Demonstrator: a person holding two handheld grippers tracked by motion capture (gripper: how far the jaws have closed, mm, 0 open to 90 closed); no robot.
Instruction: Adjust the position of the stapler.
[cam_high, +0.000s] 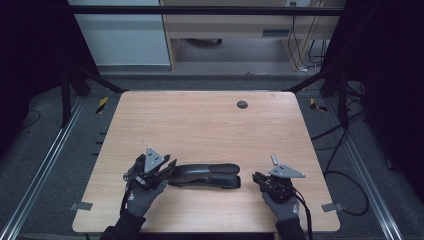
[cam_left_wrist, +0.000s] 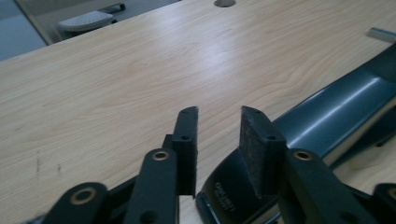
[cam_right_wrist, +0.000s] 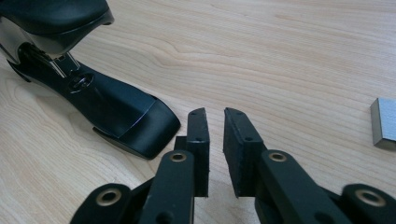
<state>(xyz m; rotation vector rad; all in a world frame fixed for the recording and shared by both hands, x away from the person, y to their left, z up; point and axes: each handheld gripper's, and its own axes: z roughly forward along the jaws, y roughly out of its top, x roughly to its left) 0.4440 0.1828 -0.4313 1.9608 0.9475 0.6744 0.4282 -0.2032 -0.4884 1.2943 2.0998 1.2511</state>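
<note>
On table, near edge: stapler (cam_high: 206, 176) lay between both hands.
Left gripper (cam_left_wrist: 218, 140): jaws parted, empty, at stapler's rear.
Right gripper (cam_right_wrist: 215, 140): parted, empty, beside its nose.
Staple bar (cam_right_wrist: 384, 122): apart, right.
Advice: steady base first.

The counter (cam_high: 200, 120) lies open across its far and middle stretch, broken by a round grommet (cam_high: 242, 104) near the far edge. Along the near strip a long black stapler (cam_high: 205, 176) lies crosswise between the two hands and blocks any straight pass from one to the other. Its rear end sits at the left claw (cam_high: 167, 167); its front end stops short of the right claw (cam_high: 257, 178), leaving bare wood between. A small grey metal block (cam_high: 274, 159) lies just beyond the right claw.
</note>
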